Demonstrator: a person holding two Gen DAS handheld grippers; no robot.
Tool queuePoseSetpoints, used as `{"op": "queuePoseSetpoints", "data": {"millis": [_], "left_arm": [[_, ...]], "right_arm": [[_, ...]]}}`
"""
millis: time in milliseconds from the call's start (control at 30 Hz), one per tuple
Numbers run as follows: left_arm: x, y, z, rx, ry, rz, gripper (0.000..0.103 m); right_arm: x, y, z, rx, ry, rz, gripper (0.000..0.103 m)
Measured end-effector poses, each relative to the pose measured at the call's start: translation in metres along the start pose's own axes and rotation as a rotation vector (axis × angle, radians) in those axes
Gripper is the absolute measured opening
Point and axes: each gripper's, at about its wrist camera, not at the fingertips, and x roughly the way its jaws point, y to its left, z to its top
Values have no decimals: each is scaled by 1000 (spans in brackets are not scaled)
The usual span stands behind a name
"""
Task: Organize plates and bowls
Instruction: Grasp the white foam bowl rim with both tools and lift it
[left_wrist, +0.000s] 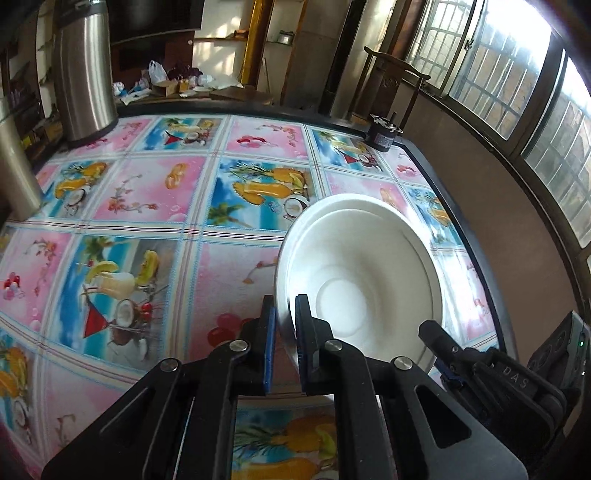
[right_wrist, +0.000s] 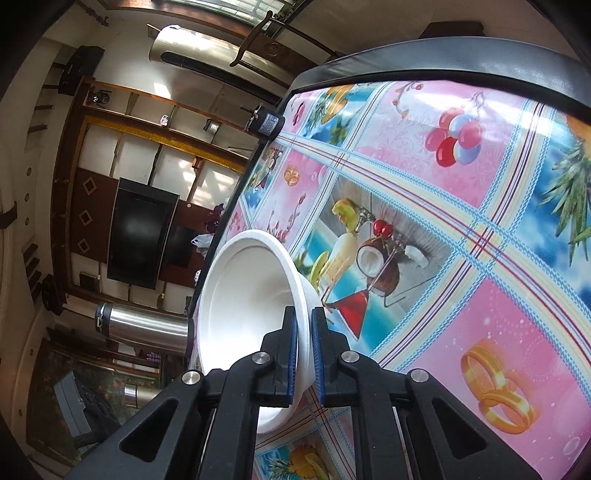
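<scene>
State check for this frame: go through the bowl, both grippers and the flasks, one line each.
Bowl: white, looks empty, tilted, rim pinched from two sides.
Left gripper: shut on the bowl's rim.
Right gripper: shut on the bowl's rim, on the other side.
Steel flask: upright on the tablecloth, at the far corner; whether its lid is on is out of frame.
Second flask: only its side shows; state unclear.

Black hand-held gripper (left_wrist: 285, 332), blue pads (left_wrist: 270, 347)

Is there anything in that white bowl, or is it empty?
Empty. The bowl, gripped at its rim by the left tool, shows a bare white inside right down to its round bottom, with no food or liquid in it.
</scene>
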Motion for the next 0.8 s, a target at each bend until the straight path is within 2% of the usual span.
{"op": "queuePoseSetpoints", "data": {"millis": [200,400,633,800], "left_arm": [[-29,17,-20,4,-60,55,9],[-66,51,-52,-17,-108,118,10],[-103,83,-86,-39,-130,160,11],[-115,84,-106,-26,-120,151,11]], "right_arm": [[3,6,-9,-24,29,22,6],[5,20,-31,-72,86,48,7],[6,45,-76,-181,184,82,7],[-9,63,-113,-290,196,107,7]]}}
